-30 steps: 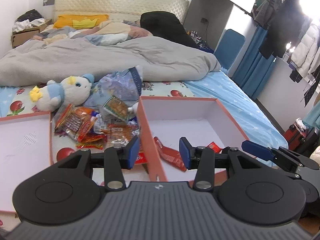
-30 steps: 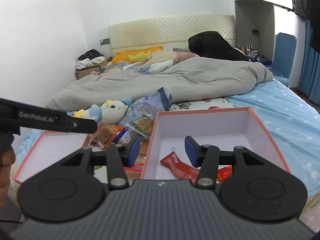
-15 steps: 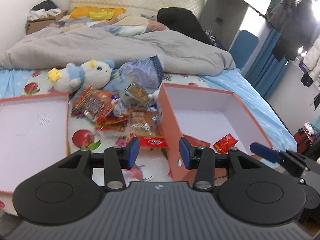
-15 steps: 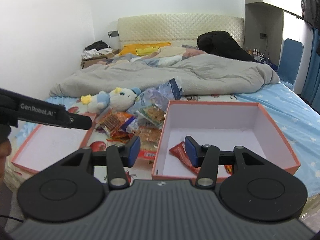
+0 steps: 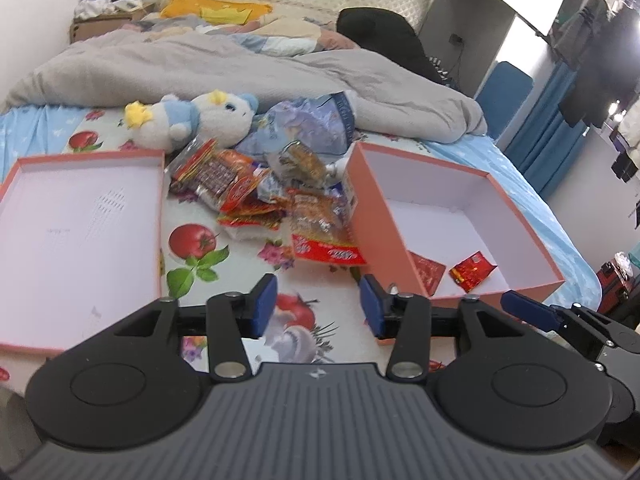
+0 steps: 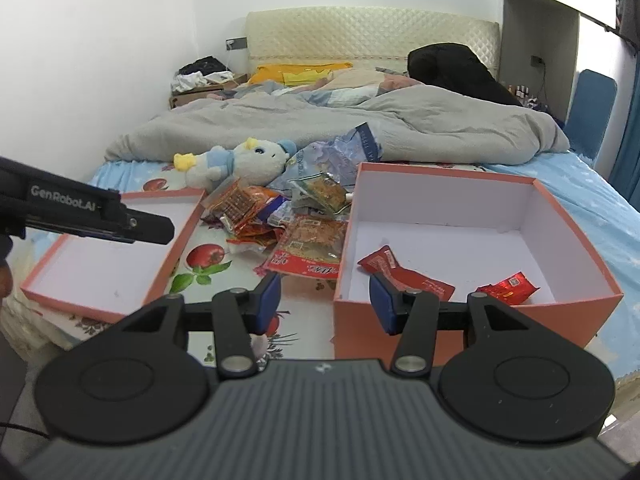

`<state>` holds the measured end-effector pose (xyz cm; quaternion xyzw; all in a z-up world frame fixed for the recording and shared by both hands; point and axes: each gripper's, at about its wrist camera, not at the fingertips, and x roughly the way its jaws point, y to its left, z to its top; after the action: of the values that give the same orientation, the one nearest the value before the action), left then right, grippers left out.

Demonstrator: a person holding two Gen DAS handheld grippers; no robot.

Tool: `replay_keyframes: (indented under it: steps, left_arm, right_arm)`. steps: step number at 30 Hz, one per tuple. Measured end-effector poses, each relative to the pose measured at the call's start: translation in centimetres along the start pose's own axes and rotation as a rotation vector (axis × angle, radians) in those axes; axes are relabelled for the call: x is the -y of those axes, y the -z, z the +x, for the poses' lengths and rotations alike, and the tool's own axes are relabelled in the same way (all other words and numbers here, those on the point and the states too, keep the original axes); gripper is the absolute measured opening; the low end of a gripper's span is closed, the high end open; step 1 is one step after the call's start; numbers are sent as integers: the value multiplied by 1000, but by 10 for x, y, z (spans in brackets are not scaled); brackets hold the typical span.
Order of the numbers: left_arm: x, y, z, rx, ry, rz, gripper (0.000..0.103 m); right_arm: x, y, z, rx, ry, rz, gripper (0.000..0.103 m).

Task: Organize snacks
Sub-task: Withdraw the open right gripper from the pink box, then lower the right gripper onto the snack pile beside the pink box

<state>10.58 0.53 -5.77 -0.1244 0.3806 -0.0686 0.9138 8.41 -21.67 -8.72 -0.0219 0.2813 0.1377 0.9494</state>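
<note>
Shallow box lid [image 5: 80, 216], left side of the bed: nothing in it, as in the earlier views.

Left tongs [image 5: 318, 306]: lower and nearer the bedsheet [image 5: 248, 276] than a second ago, with the snack pile [image 5: 264, 196] now larger in the view. Jaws are opening at this moment, at a middling gap, with nothing between them. They hang over bare sheet, just short of the red-and-white packet [image 5: 326, 252] at the near edge of the pile.

Snack pile, centre: unmoved, lying between the lid and the deep box, in front of the plush toy [image 5: 192, 118].

Right tongs [image 6: 326, 300]: also lower than before, gap unchanged at a middling width, empty. They straddle the near left corner of the deep box [image 6: 460, 180].

Deep box, right: two red packets [image 6: 404, 274] rest on its floor, where they lay a second ago; the bulk of the snacks remains outside.

Assessment: both tools are descending toward a fresh pick, and the left appears to be widening for the nearest packet. The task is at an early stage.
</note>
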Motion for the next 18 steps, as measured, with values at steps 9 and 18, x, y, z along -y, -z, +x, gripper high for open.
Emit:
replay_keyframes:
  steps: [9, 18]
  left_arm:
    - [-23, 1, 26, -29, -13, -44, 58]
    - [-37, -8, 54, -42, -9, -64, 59]
  right_arm:
    - [-7, 6, 18, -40, 9, -14, 52]
    - [-17, 2, 41, -48, 3, -81, 52]
